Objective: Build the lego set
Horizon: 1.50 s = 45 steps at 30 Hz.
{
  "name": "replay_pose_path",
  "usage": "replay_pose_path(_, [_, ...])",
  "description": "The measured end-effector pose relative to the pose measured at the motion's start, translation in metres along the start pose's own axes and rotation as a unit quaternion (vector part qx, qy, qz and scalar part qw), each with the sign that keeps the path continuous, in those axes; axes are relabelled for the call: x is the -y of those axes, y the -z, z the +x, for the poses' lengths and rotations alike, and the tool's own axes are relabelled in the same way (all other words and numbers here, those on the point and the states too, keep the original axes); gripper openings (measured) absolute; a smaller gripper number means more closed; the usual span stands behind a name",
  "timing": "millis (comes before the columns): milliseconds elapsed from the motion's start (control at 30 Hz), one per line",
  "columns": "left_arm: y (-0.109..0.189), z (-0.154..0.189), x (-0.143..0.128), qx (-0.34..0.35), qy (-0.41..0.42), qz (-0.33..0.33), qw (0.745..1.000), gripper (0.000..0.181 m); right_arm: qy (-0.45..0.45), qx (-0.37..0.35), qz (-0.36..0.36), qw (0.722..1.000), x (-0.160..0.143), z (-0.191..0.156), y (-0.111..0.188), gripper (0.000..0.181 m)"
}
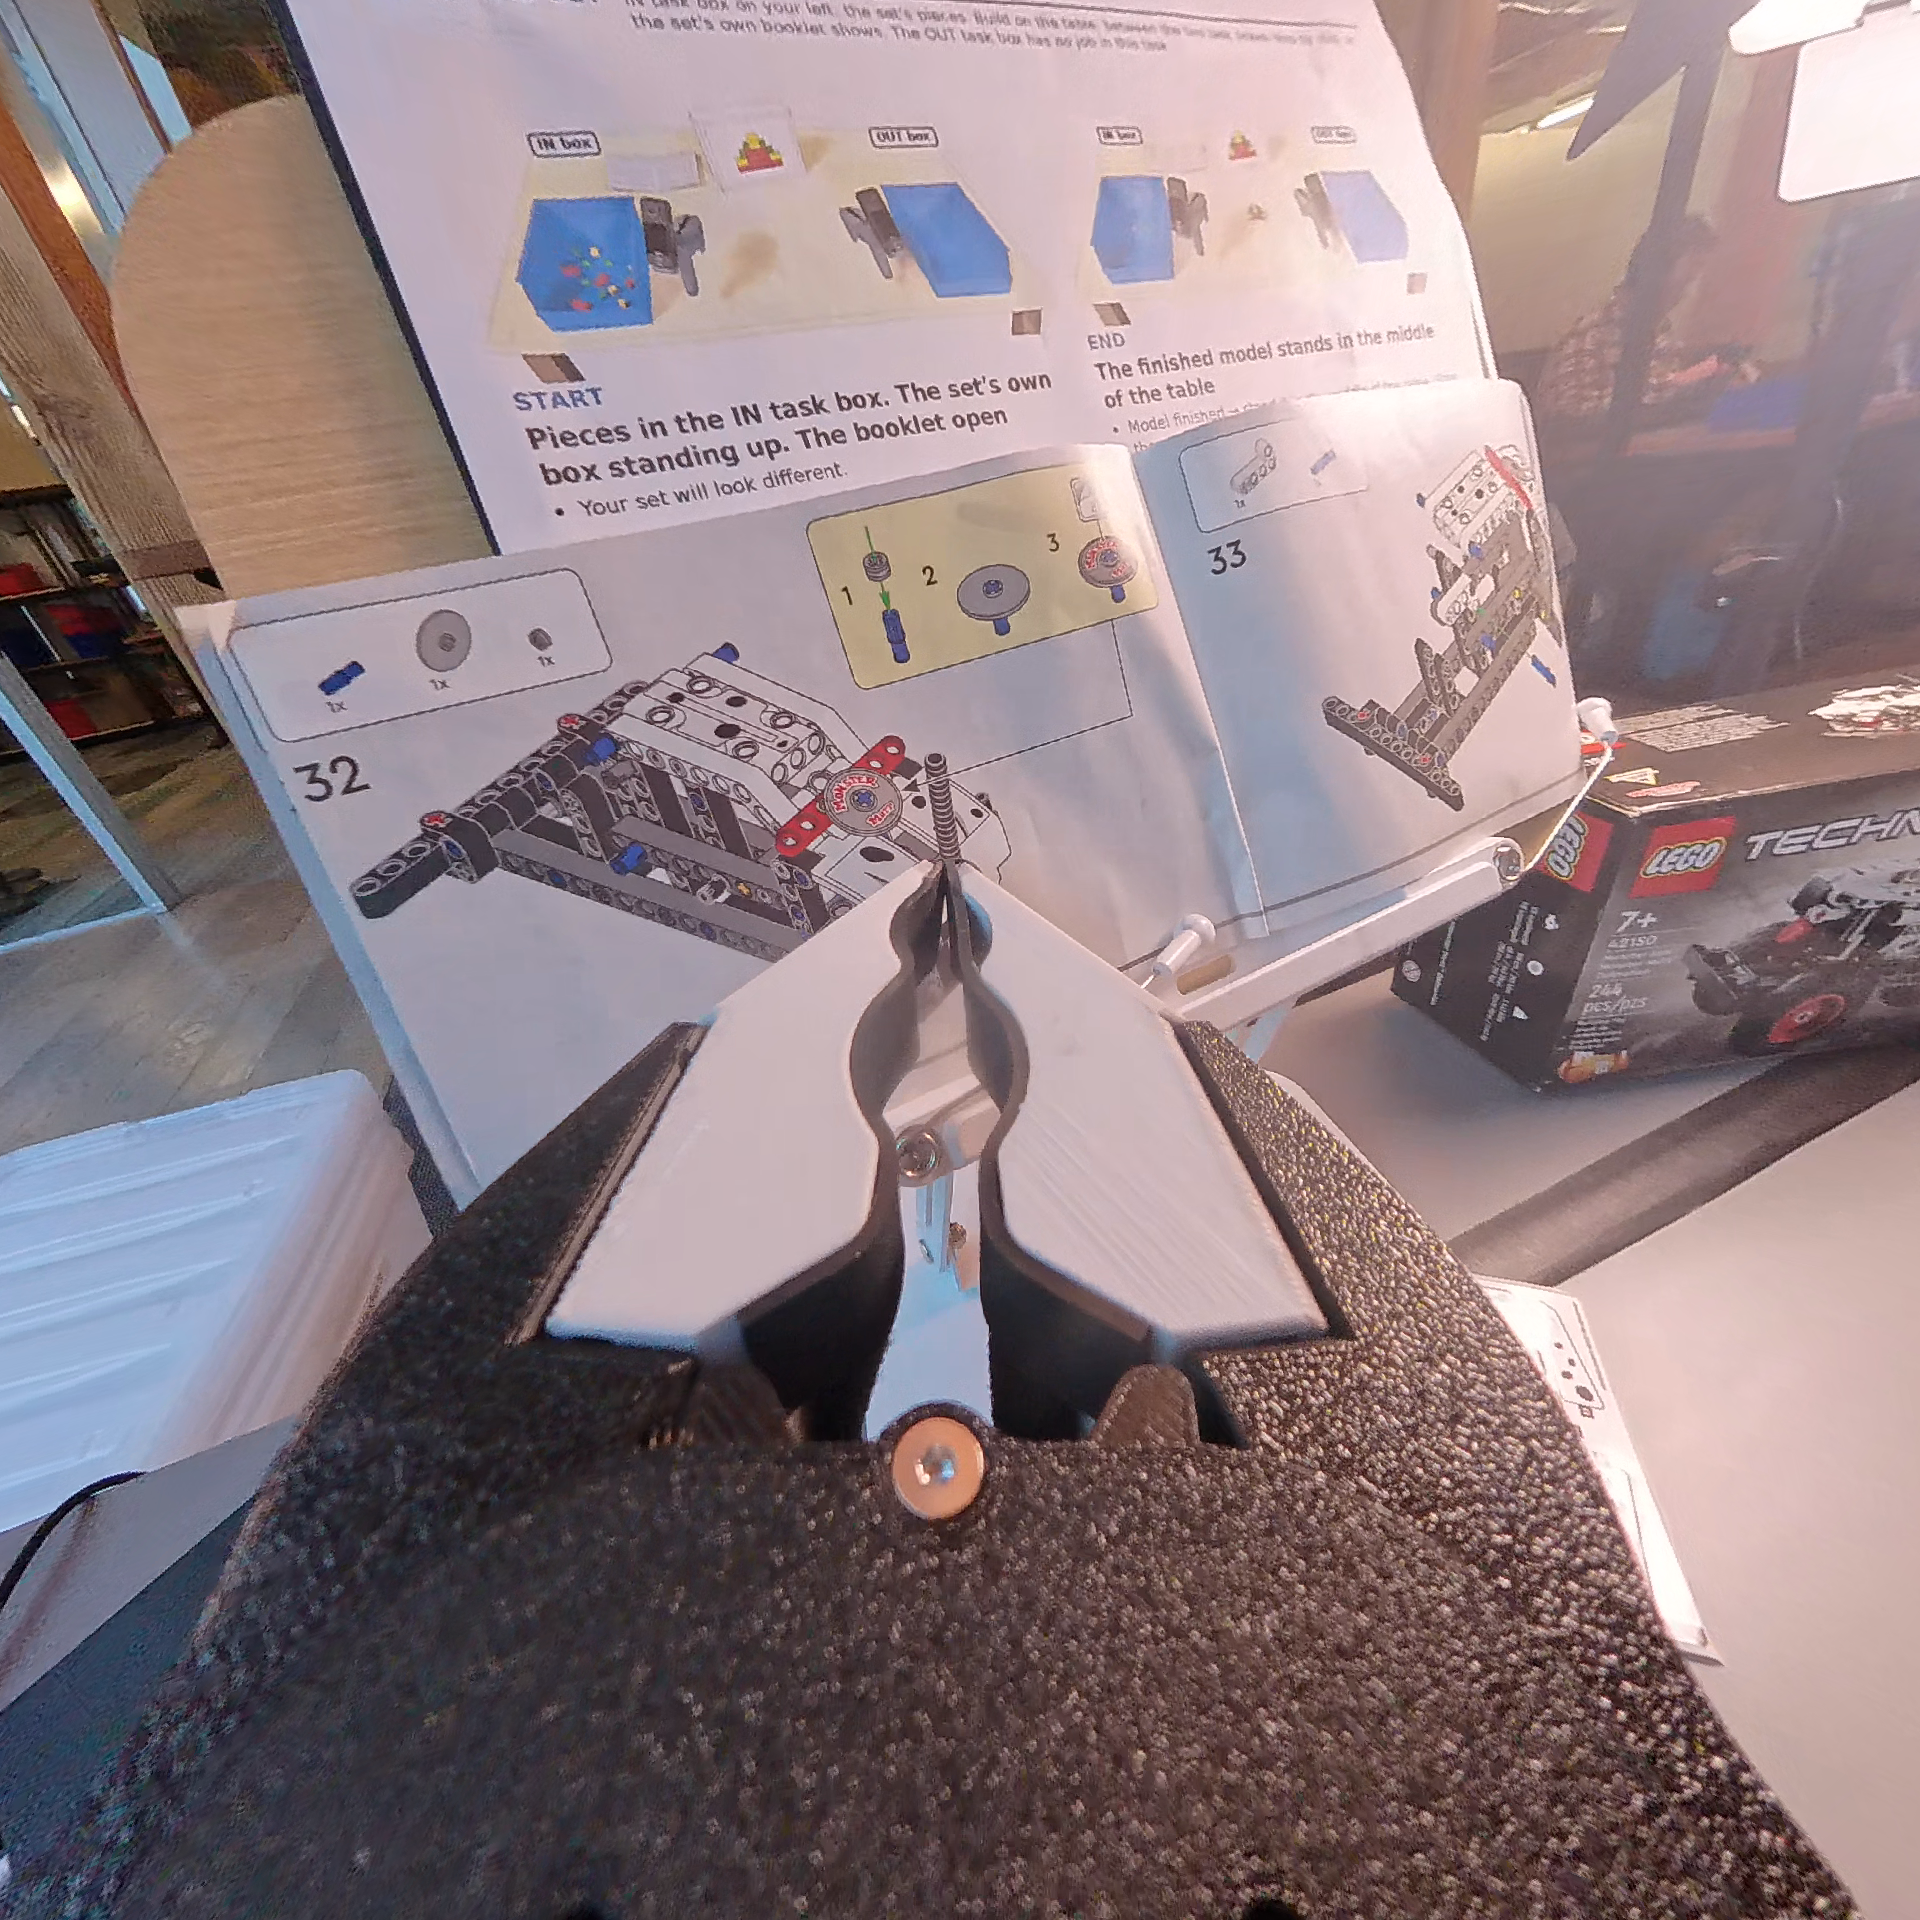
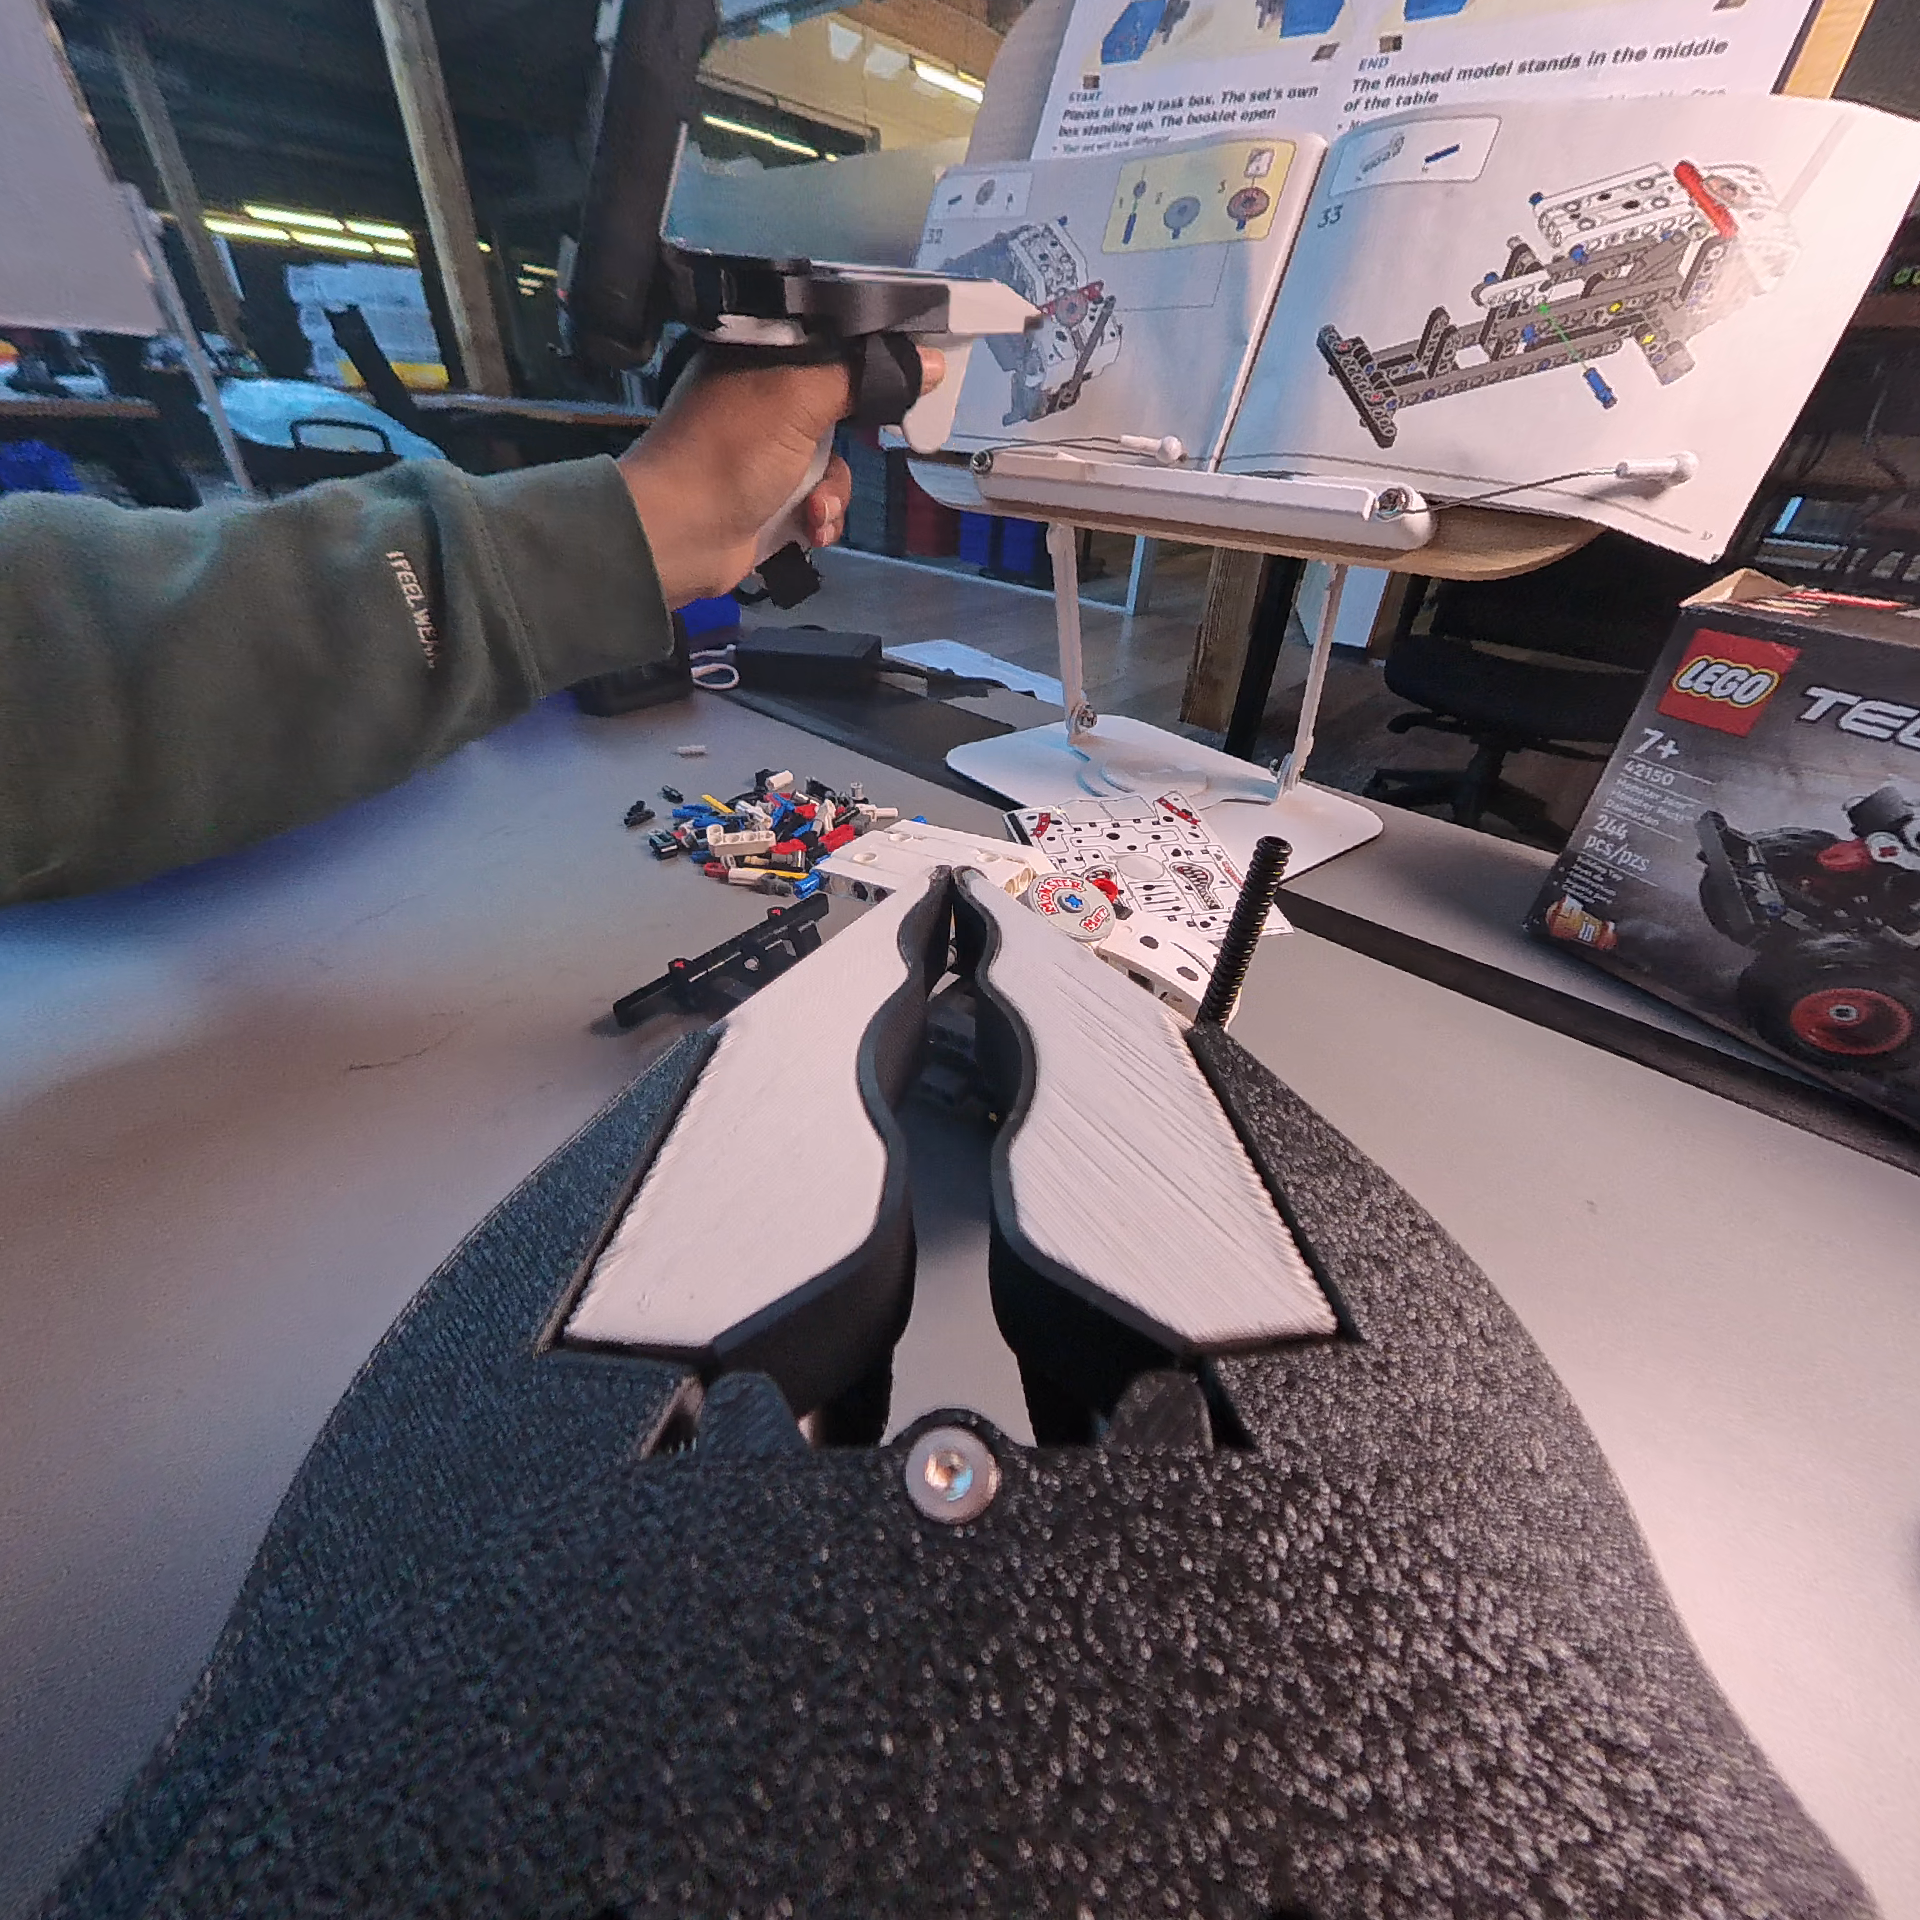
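My left gripper [image 1: 945,883] is shut and empty, raised in front of the left page of the open booklet [image 1: 727,727]. It also shows in the right wrist view [image 2: 1023,312], held by a hand with its tips at that page. My right gripper [image 2: 951,883] is shut, low over the part-built model [image 2: 1132,961] on the grey table. The model has white panels, a round printed disc [image 2: 1075,904], an upright black ribbed hose [image 2: 1242,930] and a black beam [image 2: 727,961] sticking out left. I cannot tell whether the tips pinch part of it.
A pile of small loose pieces [image 2: 758,821] and a sticker sheet [image 2: 1132,862] lie beyond the model. The booklet [image 2: 1455,291] rests on a white stand [image 2: 1164,769]. The set's box [image 2: 1766,831] stands at the right. A green-sleeved arm [image 2: 312,644] crosses the left side. The gap from one gripper's tips to the other's is roughly 35 cm. To the round printed disc [image 2: 1075,904]: right tips about 6 cm, left tips about 30 cm.
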<state>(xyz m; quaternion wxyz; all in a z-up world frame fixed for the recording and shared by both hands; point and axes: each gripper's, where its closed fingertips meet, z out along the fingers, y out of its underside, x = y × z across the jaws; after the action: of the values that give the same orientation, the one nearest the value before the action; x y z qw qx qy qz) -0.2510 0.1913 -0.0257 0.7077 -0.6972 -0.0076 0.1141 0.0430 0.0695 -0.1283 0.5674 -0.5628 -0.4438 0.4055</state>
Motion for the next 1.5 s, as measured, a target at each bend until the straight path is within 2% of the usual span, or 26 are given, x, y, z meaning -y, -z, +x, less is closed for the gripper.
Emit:
replay_pose_path(167, [0.028, 0.007, 0.008, -0.02, 0.007, -0.008, 1.0, 0.001, -0.001, 0.002, -0.008, 1.0, -0.003, -0.001, -0.001, 0.0])
replay_pose_path(367, [0.093, 0.023, 0.019, -0.032, 0.007, 0.008, 0.999, 0.001, -0.021, -0.006, -0.007, 1.0, -0.004, 0.002, -0.001, 0.0])
replay_pose_path(433, [0.109, 0.025, 0.009, -0.028, 0.0, 0.001, 1.0, 0.0, -0.034, -0.009, -0.006, 0.999, -0.004, 0.003, -0.001, 0.0])
replay_pose_path(533, [0.124, 0.028, -0.019, -0.033, -0.001, -0.023, 0.999, 0.0, -0.036, -0.033, -0.012, 0.999, -0.007, 0.012, -0.001, 0.0])
replay_pose_path(600, [0.132, 0.027, -0.025, -0.034, 0.021, -0.015, 0.999, 0.001, -0.043, -0.055, -0.013, 0.998, -0.008, 0.02, 0.001, 0.0])
replay_pose_path(800, [0.14, 0.012, -0.013, -0.023, 0.04, 0.018, 0.999, 0.0, -0.085, -0.056, -0.001, 0.995, -0.007, 0.022, 0.004, 0.001])
replay_pose_path(967, [0.14, 0.0, -0.026, -0.005, 0.043, 0.02, 0.999, 0.0, -0.084, -0.021, 0.02, 0.996, -0.001, 0.005, 0.006, 0.004])
replay_pose_path(1167, [0.141, 0.014, -0.023, -0.022, 0.062, 0.024, 0.998, 0.0, -0.1, -0.021, 0.031, 0.994, 0.003, 0.008, 0.008, 0.007])
replay_pose_path(1400, [0.145, 0.029, -0.006, -0.051, 0.081, 0.038, 0.995, 0.001, 0.022, -0.067, 0.017, 0.997, 0.008, 0.015, 0.009, 0.015])
replay_pose_path(1500, [0.146, 0.031, -0.004, -0.054, 0.079, 0.04, 0.995, 0.003, 0.075, -0.096, 0.013, 0.992, 0.014, 0.025, 0.013, 0.032])
